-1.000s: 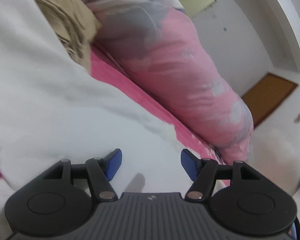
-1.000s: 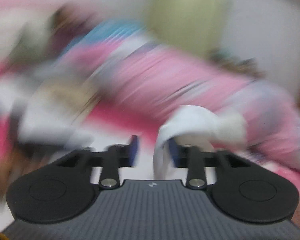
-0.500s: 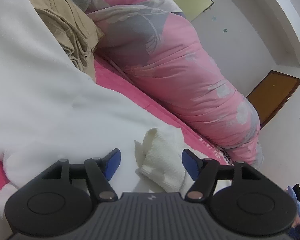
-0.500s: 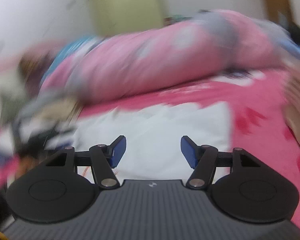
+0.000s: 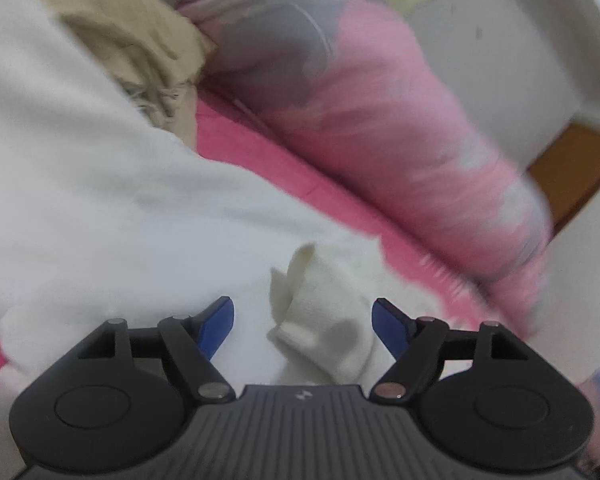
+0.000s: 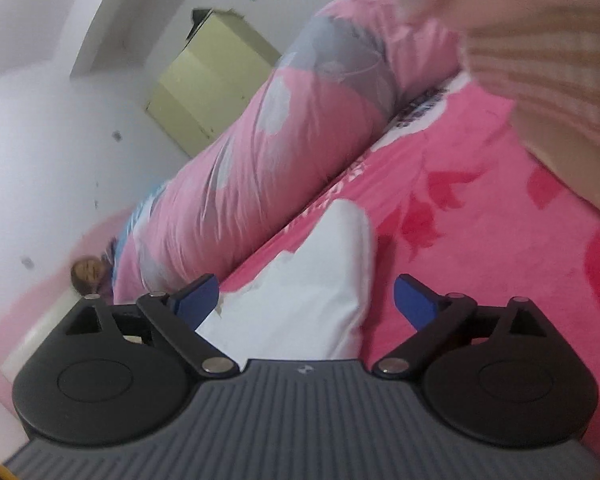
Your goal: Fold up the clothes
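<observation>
Released since a second ago, the white garment (image 6: 320,280) lies between the right tool's (image 6: 306,294) opening jaws; left tool (image 5: 302,318) also opening, ribbed cuff (image 5: 328,332) at twelve o'clock.

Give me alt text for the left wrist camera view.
A white garment lies on a pink bed, its ribbed cuff between the opening left tongs, untouched. Behind are a tan garment and rolled pink quilt.

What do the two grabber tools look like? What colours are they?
Both look alike. The left gripper and the right gripper each have a dark grey ribbed body with a tiny pale logo, two round black discs at the sides, black link arms with silver pins, and two blue fingers. No cables show.
</observation>
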A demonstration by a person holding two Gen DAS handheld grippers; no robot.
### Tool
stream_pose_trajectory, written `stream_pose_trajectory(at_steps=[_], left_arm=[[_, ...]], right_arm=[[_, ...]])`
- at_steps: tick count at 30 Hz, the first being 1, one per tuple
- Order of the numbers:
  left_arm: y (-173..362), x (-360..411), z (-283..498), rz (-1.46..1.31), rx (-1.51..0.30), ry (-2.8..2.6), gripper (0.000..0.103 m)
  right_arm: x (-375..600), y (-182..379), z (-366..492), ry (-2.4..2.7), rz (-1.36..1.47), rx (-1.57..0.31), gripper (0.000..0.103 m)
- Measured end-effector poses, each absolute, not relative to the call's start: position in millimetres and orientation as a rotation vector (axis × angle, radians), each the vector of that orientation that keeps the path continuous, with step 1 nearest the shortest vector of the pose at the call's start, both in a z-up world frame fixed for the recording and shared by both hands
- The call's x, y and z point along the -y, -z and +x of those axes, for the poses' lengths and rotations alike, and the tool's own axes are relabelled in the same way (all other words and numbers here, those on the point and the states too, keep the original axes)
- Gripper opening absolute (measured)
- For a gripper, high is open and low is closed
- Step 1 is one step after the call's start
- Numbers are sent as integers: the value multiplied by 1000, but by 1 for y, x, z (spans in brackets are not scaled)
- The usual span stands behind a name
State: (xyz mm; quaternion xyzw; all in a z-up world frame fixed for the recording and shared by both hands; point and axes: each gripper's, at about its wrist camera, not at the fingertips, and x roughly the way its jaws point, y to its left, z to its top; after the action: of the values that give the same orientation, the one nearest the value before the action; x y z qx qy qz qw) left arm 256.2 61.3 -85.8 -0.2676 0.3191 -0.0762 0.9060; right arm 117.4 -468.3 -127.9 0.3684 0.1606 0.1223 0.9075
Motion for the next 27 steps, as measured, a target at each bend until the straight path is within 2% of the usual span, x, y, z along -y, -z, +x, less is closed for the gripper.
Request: stream_pose_trajectory(at_steps=[2,6,8,18,25,27], left_arm=[[82,-45,261,-450,-669,125,74],[76,-23,264,-335,-676,62,14],[67,-16,256,-303,-681,33,10],[-14,-31,171,-404,-574,-33,7],[5,-48,155,-353,-651,-143,8],[22,-47,160,-266,-729,-173,20]], right_arm=[[479,136,117,-221,806,-326,98],[480,150,129,-225,813,-365,99],[477,150,132,-260,796,-364,102],[475,152,138,-276,784,-371,102],[475,152,137,-276,779,-379,102],[476,152,137,-276,778,-380,102]])
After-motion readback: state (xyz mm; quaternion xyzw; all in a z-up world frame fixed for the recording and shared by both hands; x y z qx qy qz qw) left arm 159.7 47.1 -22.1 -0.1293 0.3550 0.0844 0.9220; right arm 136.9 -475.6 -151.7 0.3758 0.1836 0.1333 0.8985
